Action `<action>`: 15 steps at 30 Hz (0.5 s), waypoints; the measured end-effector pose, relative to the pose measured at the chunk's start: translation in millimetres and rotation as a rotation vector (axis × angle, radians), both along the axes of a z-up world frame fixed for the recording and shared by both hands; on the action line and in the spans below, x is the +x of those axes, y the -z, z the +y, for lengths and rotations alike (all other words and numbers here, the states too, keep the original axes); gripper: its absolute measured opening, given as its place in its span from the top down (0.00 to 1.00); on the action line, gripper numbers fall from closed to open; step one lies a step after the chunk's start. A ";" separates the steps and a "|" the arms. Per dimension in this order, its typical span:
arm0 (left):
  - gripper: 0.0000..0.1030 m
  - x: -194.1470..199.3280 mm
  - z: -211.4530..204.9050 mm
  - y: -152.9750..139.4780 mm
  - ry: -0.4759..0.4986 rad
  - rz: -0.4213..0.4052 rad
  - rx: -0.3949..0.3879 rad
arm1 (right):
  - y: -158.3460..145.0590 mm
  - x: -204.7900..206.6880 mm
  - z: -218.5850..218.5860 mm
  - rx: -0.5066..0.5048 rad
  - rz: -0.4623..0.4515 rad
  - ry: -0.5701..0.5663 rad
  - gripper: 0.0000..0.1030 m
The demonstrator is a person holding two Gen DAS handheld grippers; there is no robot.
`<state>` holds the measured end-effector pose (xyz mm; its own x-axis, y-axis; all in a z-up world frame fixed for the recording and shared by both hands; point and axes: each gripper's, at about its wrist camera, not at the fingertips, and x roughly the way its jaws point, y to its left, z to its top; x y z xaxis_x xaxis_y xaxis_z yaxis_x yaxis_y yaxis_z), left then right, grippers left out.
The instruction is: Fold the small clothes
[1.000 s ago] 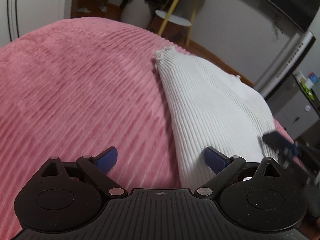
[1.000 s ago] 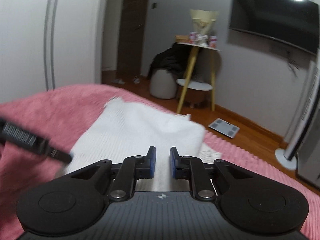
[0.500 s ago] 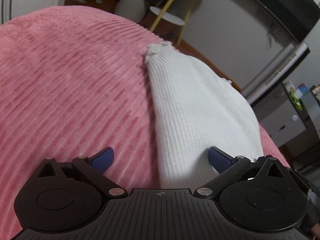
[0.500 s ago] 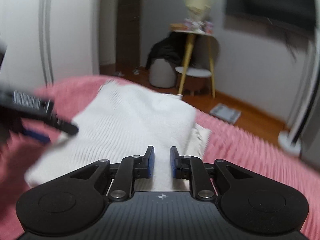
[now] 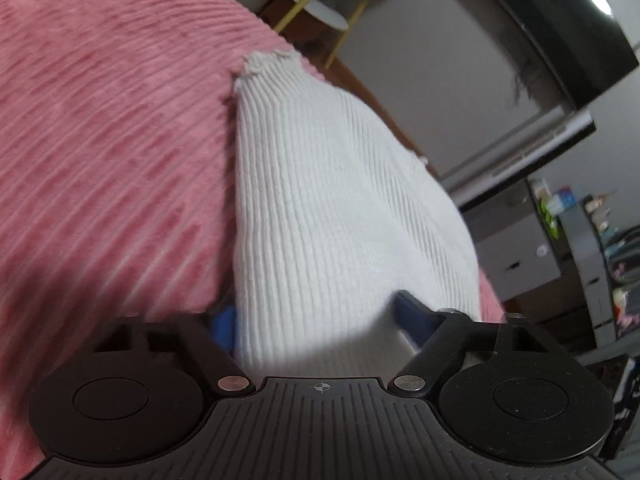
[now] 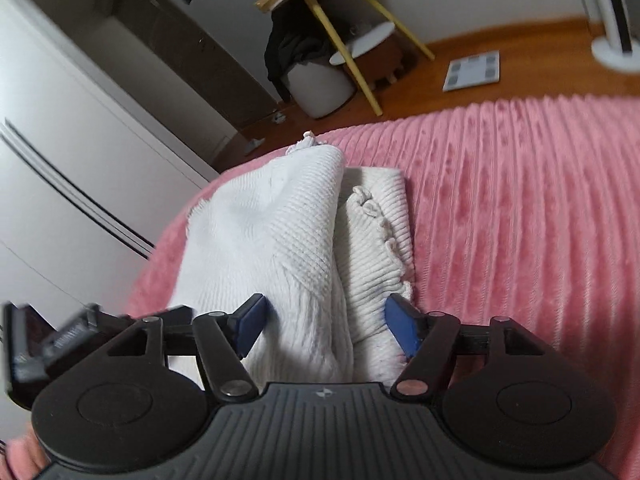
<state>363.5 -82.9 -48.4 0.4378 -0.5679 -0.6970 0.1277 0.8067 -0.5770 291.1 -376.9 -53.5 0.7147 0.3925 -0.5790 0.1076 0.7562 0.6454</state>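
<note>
A white ribbed knit garment (image 5: pixel 320 208) lies partly folded on the pink ribbed bedspread (image 5: pixel 100 140). It also shows in the right wrist view (image 6: pixel 280 240), with a frilled edge (image 6: pixel 384 236) along its right side. My left gripper (image 5: pixel 320 320) is open, and the garment's near edge lies between its blue pads. My right gripper (image 6: pixel 324 320) is open, its blue pads (image 6: pixel 400 320) on either side of the garment's near end. The other gripper's body (image 6: pixel 48 340) shows blurred at the left in the right wrist view.
The pink bedspread (image 6: pixel 520 220) stretches right of the garment. Beyond the bed stand a yellow-legged side table (image 6: pixel 340 36), a white stool with dark clothes (image 6: pixel 316 80), a scale (image 6: pixel 472 70) on the wooden floor, and a wall TV (image 5: pixel 552 32).
My right gripper has opened from shut and tilted down over the garment's near end. My left gripper has moved forward, so the garment's edge now lies between its pads.
</note>
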 end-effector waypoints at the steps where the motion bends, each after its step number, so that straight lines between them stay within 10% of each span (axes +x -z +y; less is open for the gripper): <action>1: 0.25 -0.4 -3.4 -2.1 0.008 -0.012 0.017 | 1.5 -1.5 -2.1 0.016 0.001 0.009 0.46; 5: 0.52 -2.2 -3.6 -17.2 0.028 -0.046 0.018 | 3.3 -6.0 -0.3 0.036 0.011 0.024 0.66; 15: 0.59 -31.9 26.3 -60.1 0.128 -0.118 0.052 | -37.1 -32.6 37.0 0.021 -0.078 -0.035 0.74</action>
